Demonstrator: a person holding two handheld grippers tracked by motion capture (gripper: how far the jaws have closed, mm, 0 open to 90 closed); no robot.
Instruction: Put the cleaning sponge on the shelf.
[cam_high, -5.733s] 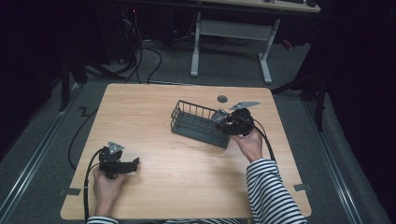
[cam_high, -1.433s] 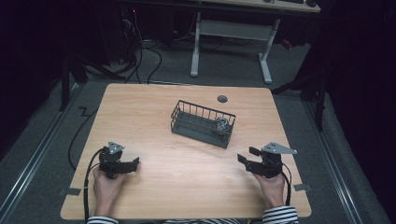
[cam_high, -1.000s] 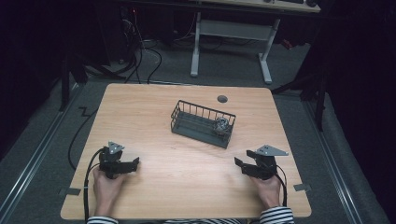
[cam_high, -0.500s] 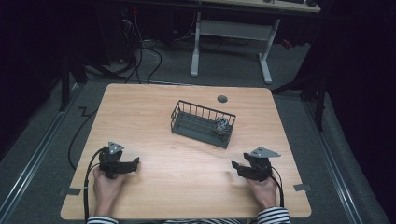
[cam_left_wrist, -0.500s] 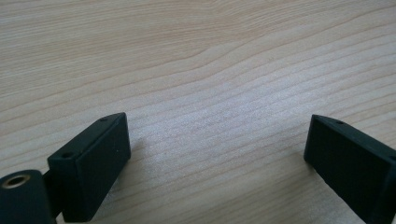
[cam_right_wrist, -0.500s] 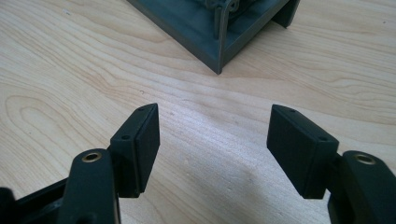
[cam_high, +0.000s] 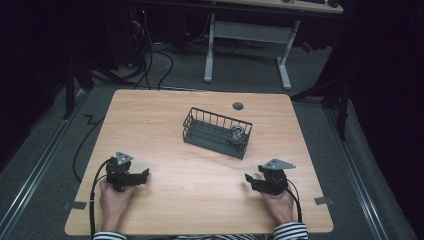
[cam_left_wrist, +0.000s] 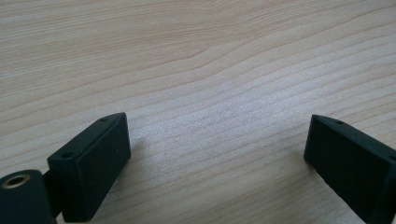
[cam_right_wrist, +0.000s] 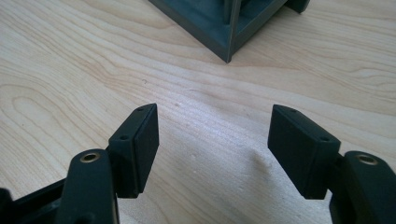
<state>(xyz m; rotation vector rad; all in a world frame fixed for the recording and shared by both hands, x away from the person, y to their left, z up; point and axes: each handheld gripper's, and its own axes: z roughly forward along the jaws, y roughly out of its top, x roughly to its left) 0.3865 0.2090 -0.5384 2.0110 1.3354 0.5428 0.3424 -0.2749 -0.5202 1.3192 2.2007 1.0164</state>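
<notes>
Both grippers, left (cam_high: 142, 175) and right (cam_high: 250, 181), rested on the surface (cam_high: 200, 165), jaws apart, empty; careless advance risked shoving the basket (cam_high: 216, 132) ahead

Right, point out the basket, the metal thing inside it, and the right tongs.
basket (cam_high: 209, 135), high view, on its near long wall.
metal thing (cam_high: 237, 133), high view, on its middle, at the basket's right end.
right tongs (cam_right_wrist: 212, 140), right gripper view, midway between the two open tips.

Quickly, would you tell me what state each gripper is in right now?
Left gripper: open, holding nothing, over bare table.
Right gripper: open, holding nothing, short of the wire basket.
</notes>
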